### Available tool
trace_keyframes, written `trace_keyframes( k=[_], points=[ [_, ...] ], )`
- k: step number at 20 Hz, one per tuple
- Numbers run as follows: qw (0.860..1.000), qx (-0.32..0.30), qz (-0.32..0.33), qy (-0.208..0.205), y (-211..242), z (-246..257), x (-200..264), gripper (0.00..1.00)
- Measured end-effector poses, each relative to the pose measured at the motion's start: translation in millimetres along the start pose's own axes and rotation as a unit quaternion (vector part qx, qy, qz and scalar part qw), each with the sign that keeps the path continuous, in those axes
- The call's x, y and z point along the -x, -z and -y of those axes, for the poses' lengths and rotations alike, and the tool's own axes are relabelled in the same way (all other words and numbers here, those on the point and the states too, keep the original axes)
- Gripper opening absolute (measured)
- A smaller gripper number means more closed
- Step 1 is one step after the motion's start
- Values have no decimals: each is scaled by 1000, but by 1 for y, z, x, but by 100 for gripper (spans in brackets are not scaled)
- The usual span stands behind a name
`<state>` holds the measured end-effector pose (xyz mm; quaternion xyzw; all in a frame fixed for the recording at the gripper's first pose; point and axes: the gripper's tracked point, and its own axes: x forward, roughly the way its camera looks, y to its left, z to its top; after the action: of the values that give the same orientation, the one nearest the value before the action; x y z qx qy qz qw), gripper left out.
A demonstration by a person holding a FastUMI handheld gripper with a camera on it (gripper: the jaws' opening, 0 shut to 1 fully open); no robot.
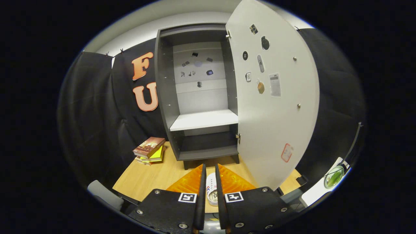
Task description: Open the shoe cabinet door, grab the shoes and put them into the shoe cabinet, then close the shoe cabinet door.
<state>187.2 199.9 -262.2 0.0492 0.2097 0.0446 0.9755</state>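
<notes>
Wooden tabletop (152, 177) carries a grey shoe cabinet (165, 97) at 12 o'clock from the gripper (210, 170), backed by black cloth. Cabinet door (276, 123) hangs wide open, swung out toward 1 o'clock, its inner face dotted with small stickers and two screw heads. Inside: one pale shelf (203, 120) at mid height, a darker compartment under it, more stickers on the back panel. Stack of books (150, 150) sits at 10 o'clock, just beside the cabinet's foot. Shoe (212, 191), white with a printed sole, stands on edge between the fingers, which are drawn close and pinch it from both sides. Shoe is short of the cabinet, over the table. Small round green-rimmed object (334, 177) lies at 3 o'clock.
</notes>
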Motion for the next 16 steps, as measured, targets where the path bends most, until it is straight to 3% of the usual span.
trace_keyframes(
  k=[3, 6, 11, 16],
  points=[
    [999, 4, -42, -11, 33, -16, -21, 24],
    [996, -2, -83, -20, 65, -25, -42, 25],
    [987, 0, -158, -28, 131, -22, -85, 41],
    [976, 0, -217, -31, 193, -20, -129, 44]
  ],
)
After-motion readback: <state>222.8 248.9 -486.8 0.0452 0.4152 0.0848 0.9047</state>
